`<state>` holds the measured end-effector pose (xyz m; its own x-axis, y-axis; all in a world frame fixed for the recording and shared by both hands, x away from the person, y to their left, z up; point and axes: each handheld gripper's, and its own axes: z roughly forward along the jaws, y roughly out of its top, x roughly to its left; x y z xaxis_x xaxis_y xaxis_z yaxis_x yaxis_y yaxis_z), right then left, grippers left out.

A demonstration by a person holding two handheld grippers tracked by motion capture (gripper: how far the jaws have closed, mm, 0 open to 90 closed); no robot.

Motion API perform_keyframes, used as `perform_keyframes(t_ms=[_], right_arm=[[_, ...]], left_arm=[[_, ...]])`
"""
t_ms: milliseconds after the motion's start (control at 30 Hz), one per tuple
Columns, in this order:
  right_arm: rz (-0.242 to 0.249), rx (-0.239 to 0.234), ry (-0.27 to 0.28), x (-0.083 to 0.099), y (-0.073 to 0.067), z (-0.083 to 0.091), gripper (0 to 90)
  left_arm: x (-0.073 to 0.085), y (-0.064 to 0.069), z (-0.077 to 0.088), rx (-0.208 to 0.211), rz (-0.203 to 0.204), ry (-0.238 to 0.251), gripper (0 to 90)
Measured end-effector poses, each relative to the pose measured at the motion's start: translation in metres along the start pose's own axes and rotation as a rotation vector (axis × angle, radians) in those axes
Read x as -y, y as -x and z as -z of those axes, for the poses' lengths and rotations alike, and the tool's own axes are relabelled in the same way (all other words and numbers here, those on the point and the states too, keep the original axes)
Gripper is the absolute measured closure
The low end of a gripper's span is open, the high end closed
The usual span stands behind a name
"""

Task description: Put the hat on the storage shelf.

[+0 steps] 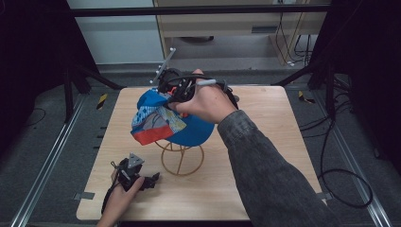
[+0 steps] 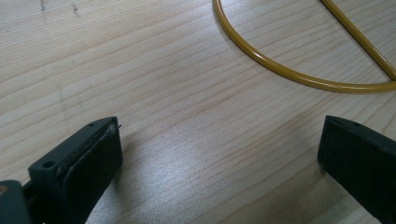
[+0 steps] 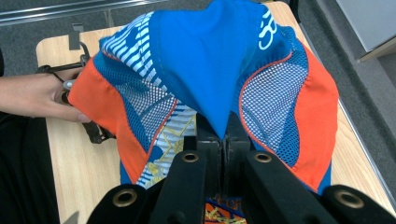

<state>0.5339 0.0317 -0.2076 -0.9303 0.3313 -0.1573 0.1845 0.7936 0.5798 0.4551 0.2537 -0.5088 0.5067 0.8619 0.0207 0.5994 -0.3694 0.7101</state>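
Table [image 1: 265, 156]: light wood, dark floor w/ cables around.
Cap [image 1: 189, 125]: blue/orange, sits on yellow wire stand [image 1: 182, 158], mid-table.
Right gripper [image 3: 223, 135]: jaws clenched on blue cap fabric at top, pinching it up.
Left gripper [image 2: 219, 154]: jaws spread wide, nothing between, low over table near stand base ring.

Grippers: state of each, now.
Left gripper: open, holding nothing, low over the table.
Right gripper: shut on the blue cap.
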Motion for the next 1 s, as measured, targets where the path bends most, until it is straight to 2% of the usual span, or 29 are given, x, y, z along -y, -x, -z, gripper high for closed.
perform_keyframes(t_ms=[1000], right_arm=[[0.008, -0.025, -0.041, 0.001, -0.005, -0.02, 88.4]], left_arm=[[0.0, 0.001, -0.001, 0.005, -0.001, 0.005, 0.0]])
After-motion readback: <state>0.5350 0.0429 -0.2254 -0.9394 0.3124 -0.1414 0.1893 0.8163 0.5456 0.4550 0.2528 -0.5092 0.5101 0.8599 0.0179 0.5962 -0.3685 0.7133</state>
